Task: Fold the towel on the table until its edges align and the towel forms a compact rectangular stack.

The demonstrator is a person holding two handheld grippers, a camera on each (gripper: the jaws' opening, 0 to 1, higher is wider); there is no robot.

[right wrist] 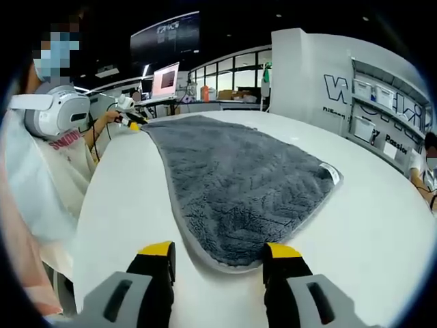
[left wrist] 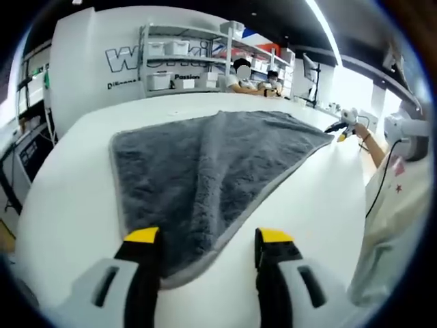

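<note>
In the left gripper view, the grey towel (left wrist: 218, 178) lies flat on the white table (left wrist: 68, 205), one corner between the open left gripper (left wrist: 208, 249)

In the right gripper view, another corner sits just ahead of the open right gripper (right wrist: 220, 258)

Open left tongs (left wrist: 208, 240) straddle grey towel (left wrist: 212, 171) corner on table (left wrist: 68, 205).
</note>
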